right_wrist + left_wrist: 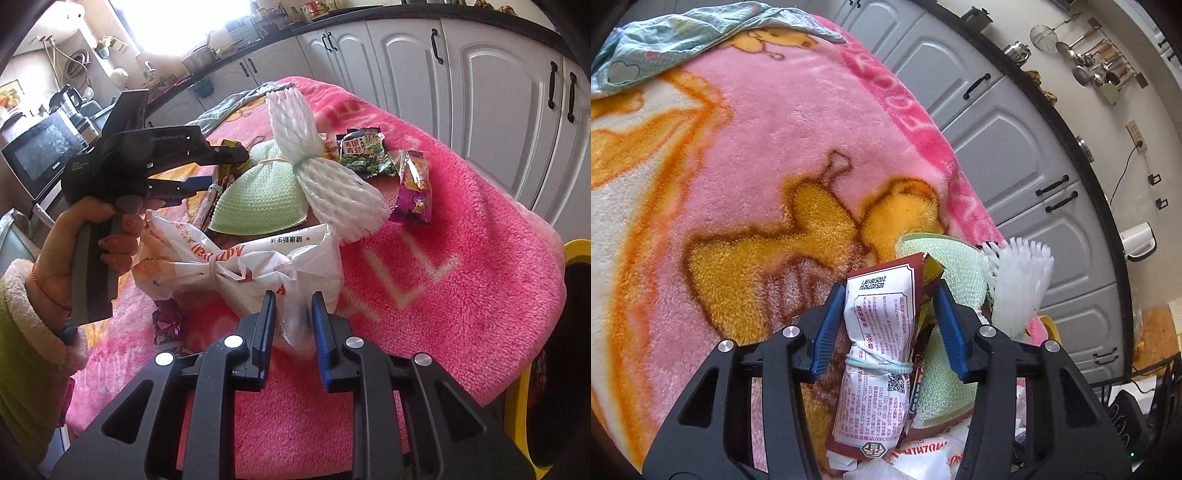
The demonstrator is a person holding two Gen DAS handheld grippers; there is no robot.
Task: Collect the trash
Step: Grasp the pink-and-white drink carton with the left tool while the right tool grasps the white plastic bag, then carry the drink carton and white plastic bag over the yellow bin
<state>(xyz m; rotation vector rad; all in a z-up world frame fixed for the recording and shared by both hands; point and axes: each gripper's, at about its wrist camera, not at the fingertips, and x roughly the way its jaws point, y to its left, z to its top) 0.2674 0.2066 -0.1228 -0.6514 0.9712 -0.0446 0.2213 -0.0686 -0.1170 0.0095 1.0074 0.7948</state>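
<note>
Left gripper (892, 325): we clamp the red-and-white printed snack wrapper (879, 343), banded mid-length.
Right gripper (293, 325): we pinch the near edge of the knotted white plastic bag (255, 258).
Surface: pink fleece blanket (461, 258).

Black left gripper (207, 173), blue-padded jaws; green sleeve (22, 354), fleecy white cuff, perhaps a thin bracelet.

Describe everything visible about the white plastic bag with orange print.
The white plastic bag is thin, crinkled film with orange-red lettering, cinched at its middle by a pale band into a bow-like bundle. It lies on the pink blanket, in front of the green mesh piece and touching the white foam net. The right gripper pinches its near, bulging end between blue fingers.
</note>
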